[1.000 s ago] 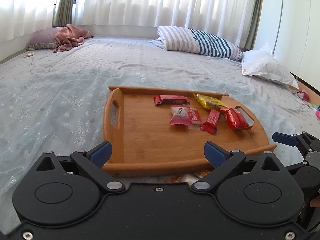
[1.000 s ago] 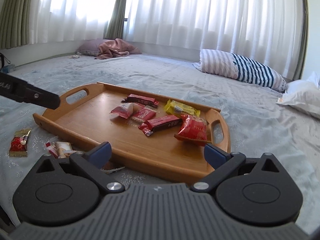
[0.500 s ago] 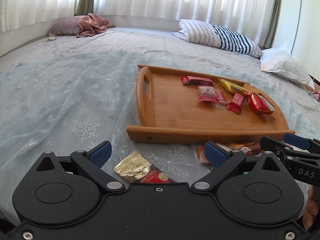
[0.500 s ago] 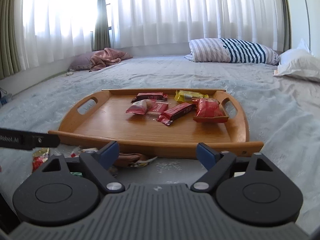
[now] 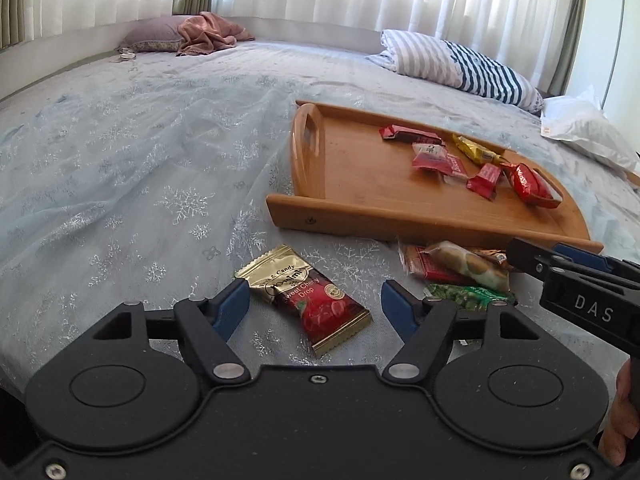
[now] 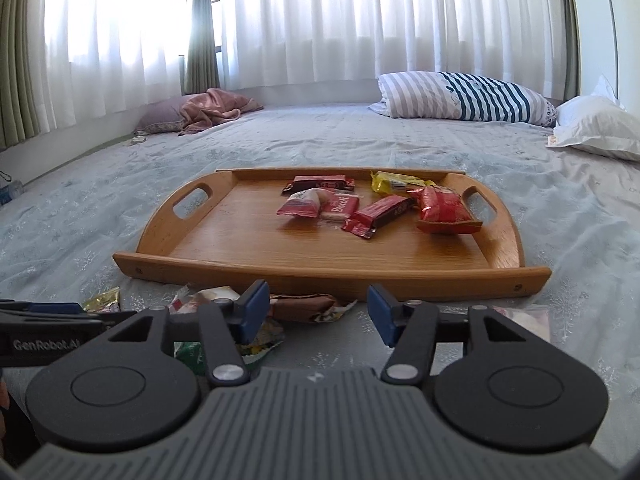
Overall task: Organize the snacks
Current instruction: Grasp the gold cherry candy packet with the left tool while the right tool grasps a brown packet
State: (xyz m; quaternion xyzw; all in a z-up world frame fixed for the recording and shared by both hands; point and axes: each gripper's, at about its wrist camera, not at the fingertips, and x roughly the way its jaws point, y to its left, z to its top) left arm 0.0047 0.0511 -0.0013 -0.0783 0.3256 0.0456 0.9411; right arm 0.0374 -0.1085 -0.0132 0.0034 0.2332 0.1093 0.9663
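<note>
Snacks lie partly on our wooden tray [image 6: 224, 258] on the bedspread [image 5: 120, 168], partly loose in front of its near rim. Our left gripper [image 5: 316, 306] is closing, pads either side of a cherry drop candy [image 5: 308, 296] without pressing it. Our right gripper [image 6: 314, 312] is closing too, a brown wrapper [image 6: 304, 306] just beyond its pads.

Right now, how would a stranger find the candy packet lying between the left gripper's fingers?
Find the wooden tray on the bed. Before its near left corner lies the cherry drop packet, alone on the sheet. Only it is gold at both ends and red in the middle.
</note>
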